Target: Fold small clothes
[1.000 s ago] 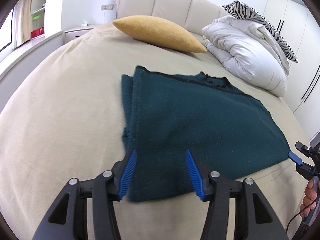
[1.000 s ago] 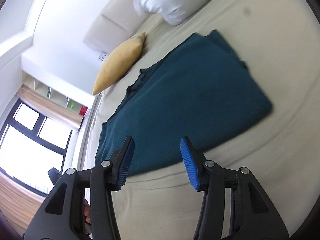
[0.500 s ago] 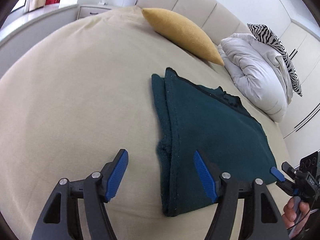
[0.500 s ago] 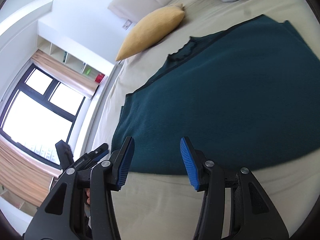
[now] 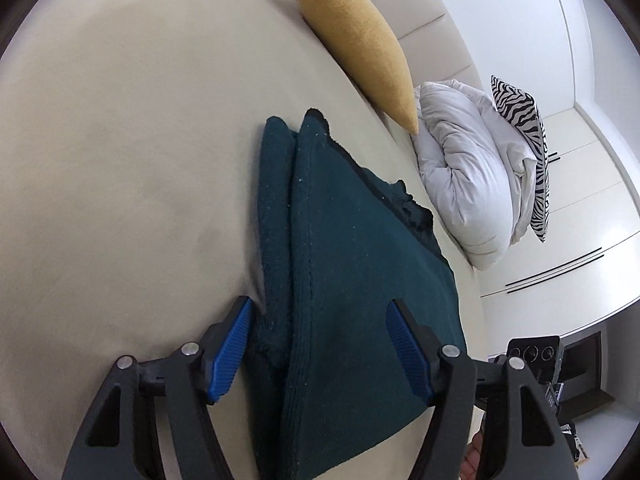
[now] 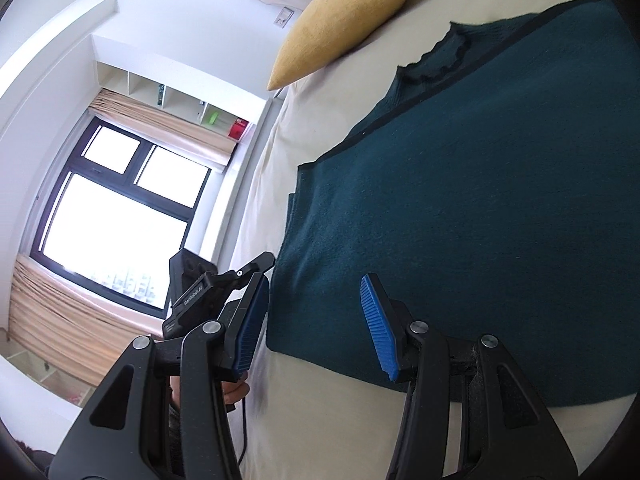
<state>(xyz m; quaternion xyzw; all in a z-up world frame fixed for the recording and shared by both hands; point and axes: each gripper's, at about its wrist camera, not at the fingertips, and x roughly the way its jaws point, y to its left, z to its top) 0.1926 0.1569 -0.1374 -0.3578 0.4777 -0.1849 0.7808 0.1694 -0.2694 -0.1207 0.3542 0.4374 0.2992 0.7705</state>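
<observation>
left jaws: the left gripper (image 5: 318, 348) is spread wide and was opening a bit more just now. The near corner of the garment sits between the blue pads but nothing's pinched; the left pad (image 5: 230, 350) is right at the cloth's outer edge and the other one hangs over the top layer.
right jaws: the right gripper (image 6: 316, 326) is spread about halfway, holding nothing. One pad is off the garment's edge over the bed, the other is over the cloth, near its front corner.
garment: a dark teal knit top (image 5: 352, 264), already folded at least once, lying flat on the beige bed sheet (image 5: 120, 160), well short of the pillows. From the left wrist view you can see two stacked layers along its left side.
handling guess: soft, floppy, fairly thick and a bit fuzzy, so not slippery and not fragile. It'll sag if lifted from one point. I'd grab both near corners together, catching every layer, or the bottom one gets left behind.
writing: there's small white lettering on the black body of the left gripper in the right wrist view, too tiny for me to read. No tag visible on the top.
farther back: mustard cushion (image 5: 360, 40), then a bunched white duvet (image 5: 464, 176) with a zebra-print pillow (image 5: 524, 120) against it.
</observation>
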